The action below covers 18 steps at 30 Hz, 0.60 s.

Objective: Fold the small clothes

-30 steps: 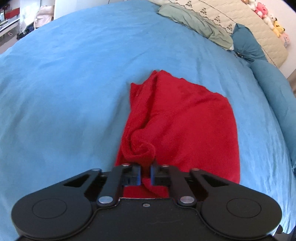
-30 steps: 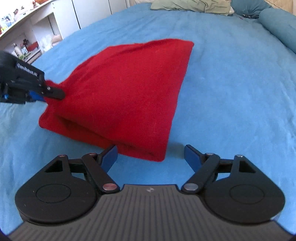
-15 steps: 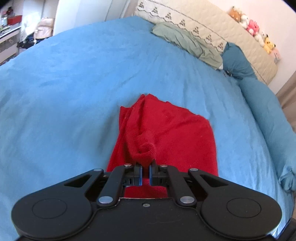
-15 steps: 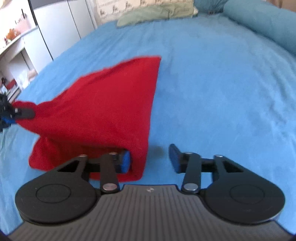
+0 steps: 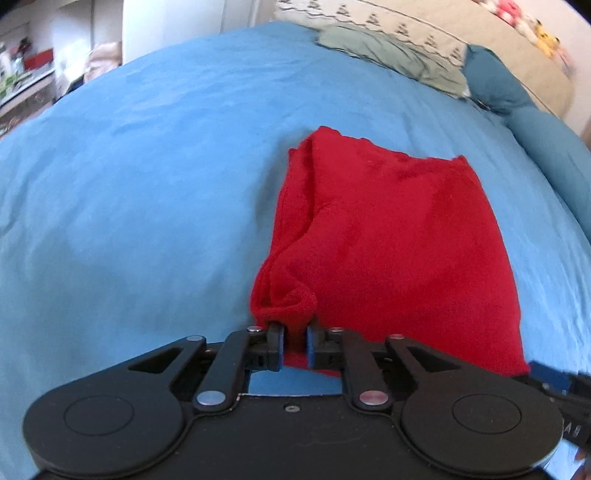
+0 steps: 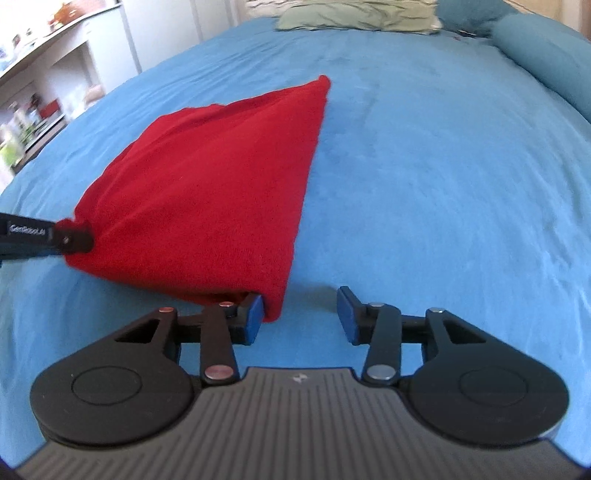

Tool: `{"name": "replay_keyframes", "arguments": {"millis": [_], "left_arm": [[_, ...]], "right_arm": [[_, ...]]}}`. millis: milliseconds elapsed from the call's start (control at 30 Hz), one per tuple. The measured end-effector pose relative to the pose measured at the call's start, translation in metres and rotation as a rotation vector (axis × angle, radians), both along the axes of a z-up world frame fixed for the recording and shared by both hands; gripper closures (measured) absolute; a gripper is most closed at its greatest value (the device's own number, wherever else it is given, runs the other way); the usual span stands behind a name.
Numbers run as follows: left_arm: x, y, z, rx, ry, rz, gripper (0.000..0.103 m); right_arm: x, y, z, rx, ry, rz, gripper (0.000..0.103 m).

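Observation:
A red fleece garment [image 5: 388,229] lies folded on the blue bed cover, its near edge lifted. My left gripper [image 5: 294,345] is shut on its bunched near-left corner. In the right wrist view the garment [image 6: 221,192] rises as a slack sheet, and the left gripper's fingers [image 6: 70,238] pinch its left corner. My right gripper [image 6: 300,314] is open; its left pad touches the garment's near right corner, which hangs just inside the gap. The right gripper [image 5: 554,384] shows at the lower right edge of the left wrist view.
The blue bed cover [image 6: 443,184] spreads all around. A green cloth [image 5: 391,55] and teal pillows [image 5: 517,103] lie at the head of the bed. White cupboards and cluttered shelves [image 6: 48,92] stand to the left. Soft toys sit on the beige headboard [image 5: 535,33].
My left gripper has lifted its corner toward me, raising the near edge. My right gripper has closed in on the near right corner, jaws narrower than before, still open.

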State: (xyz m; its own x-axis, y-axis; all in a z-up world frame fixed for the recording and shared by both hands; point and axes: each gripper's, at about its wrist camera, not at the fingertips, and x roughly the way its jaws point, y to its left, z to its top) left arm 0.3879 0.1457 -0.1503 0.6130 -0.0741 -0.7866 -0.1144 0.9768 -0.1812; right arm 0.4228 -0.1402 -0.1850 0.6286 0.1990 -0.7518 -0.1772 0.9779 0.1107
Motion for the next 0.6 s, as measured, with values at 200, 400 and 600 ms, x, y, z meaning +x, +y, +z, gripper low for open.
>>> {"name": "replay_keyframes", "arguments": {"millis": [200,400,600], "left_arm": [[-0.031,0.026,0.023,0.175,0.014,0.057,0.027],[0.002,0.045,0.055,-0.020,-0.035,-0.113,0.012],[0.095,0.035,0.039,-0.116,0.063,-0.274,0.009]], "right_arm": [[-0.004,-0.018,0.021,0.015,0.021,0.062,0.011],[0.024,-0.036,0.055,0.183,0.048,0.121,0.000],[0.093,-0.021,0.050,0.205,0.118,0.076,0.000]]}}
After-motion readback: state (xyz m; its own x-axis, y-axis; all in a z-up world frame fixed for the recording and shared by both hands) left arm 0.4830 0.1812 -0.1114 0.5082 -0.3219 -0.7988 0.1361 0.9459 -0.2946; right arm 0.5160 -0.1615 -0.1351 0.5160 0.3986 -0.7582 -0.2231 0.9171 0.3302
